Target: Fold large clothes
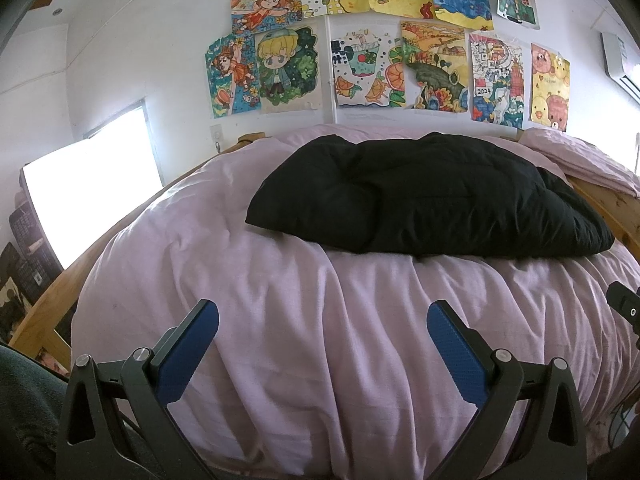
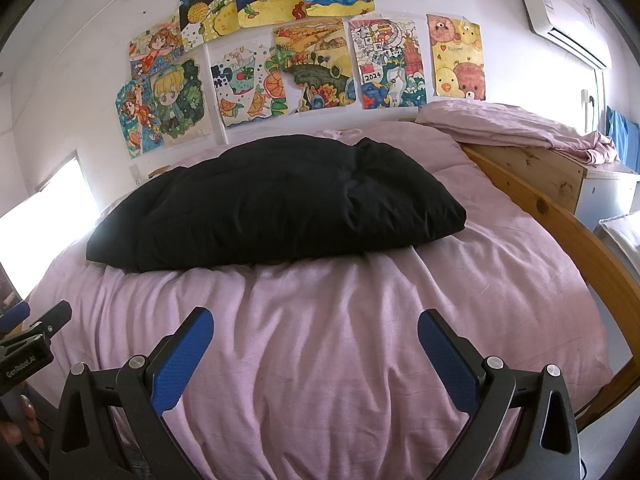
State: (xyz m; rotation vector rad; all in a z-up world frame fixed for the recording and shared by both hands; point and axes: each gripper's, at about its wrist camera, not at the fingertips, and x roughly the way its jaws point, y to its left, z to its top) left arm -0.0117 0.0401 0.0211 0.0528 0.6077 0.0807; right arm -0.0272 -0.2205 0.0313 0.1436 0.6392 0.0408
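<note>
**Black padded garment lies bundled on the bed, both grippers empty**

The black padded garment rests as a puffy, compact bundle on the pink bedcover, toward the wall side of the bed, below the row of children's drawings. The left gripper hovers over the near part of the bedcover, well short of the garment, its blue-padded jaws spread wide and holding nothing. The right gripper hangs in much the same spot on the garment's other flank, also spread and empty.

Whether the bundle is a finished fold or a starting heap cannot be told from its shape alone; no sleeve or hem is clearly visible.

The risks seem to lie in the grasp. The filling is thick and slippery-looking, so a pinch on the outer layer alone could slide off or drag the whole bundle across the bedcover. A low approach could catch the loose, wrinkled bedcover together with the garment. The wooden bed rail, beside the garment on the right, could snag a wide swing.
</note>
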